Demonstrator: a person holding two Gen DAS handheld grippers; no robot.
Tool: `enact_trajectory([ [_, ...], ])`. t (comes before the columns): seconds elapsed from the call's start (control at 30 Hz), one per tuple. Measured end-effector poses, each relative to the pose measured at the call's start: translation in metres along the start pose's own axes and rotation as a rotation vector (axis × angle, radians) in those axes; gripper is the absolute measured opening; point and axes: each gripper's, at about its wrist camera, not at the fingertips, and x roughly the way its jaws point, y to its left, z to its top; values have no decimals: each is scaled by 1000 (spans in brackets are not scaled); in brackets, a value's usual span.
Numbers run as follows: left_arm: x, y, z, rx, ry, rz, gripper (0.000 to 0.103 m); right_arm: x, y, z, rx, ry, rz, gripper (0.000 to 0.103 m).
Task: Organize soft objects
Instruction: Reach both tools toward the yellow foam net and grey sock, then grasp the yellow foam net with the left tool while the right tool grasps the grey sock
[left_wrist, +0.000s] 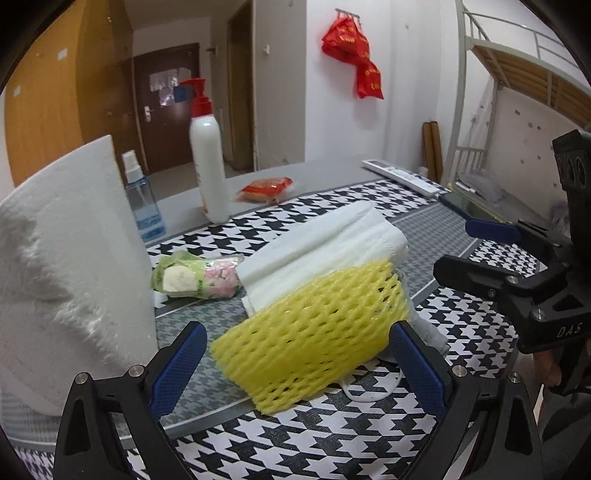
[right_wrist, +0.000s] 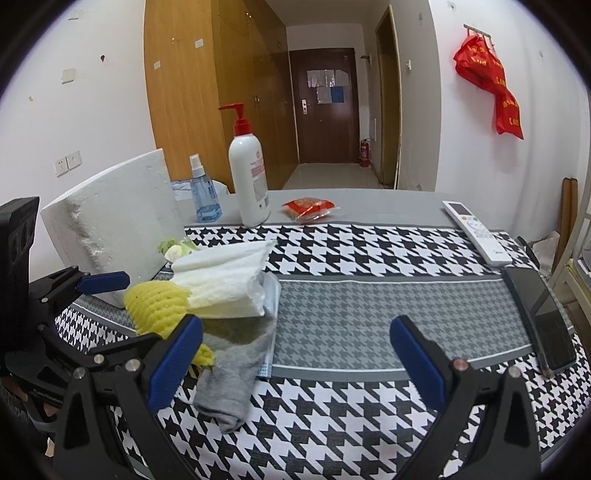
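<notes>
Left gripper (left_wrist: 295, 365) stands with jaws apart around the yellow foam net (left_wrist: 314, 332), which lies atop the folded white cloth (left_wrist: 325, 240) — close gently, low down. Right gripper (right_wrist: 291, 354) is also apart, empty, beside the grey sock (right_wrist: 232, 369) — keep clear.

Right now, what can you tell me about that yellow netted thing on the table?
The yellow foam net sleeve looks like soft, spongy fruit-packing mesh with diamond-shaped holes. It lies flattened and tilted, leaning on the folded white towel behind it, with its lower edge on the houndstooth cloth. It sits between the open left claw's fingers, which do not clearly touch it.
</notes>
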Motion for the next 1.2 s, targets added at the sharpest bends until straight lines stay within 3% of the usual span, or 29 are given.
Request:
enact_trajectory([
  [0.3, 15, 0, -2, 9, 74, -42, 70, 1, 1, -2, -5, 16, -2, 103],
  [0.4, 20, -3, -6, 27, 113, -62, 51, 0, -1, -2, 2, 19, -6, 103],
  [0.47, 25, -4, -9, 34, 141, -65, 30, -1, -1, -2, 5, 20, -9, 103],
  [0.63, 24, -2, -11, 17, 130, -105, 14, -3, -4, -6, 18, 31, -25, 102],
  [0.77, 14, -2, -12, 4, 94, -175, 11, -5, -6, -10, 26, 42, -29, 102],
  [0.9, -2, 1, -9, -27, 6, -243, 11, -8, -5, -12, 26, 39, -29, 103],
  [1.2, -11, 15, -9, -98, -77, -201, 11, -1, 12, -17, -19, 65, -4, 102],
])
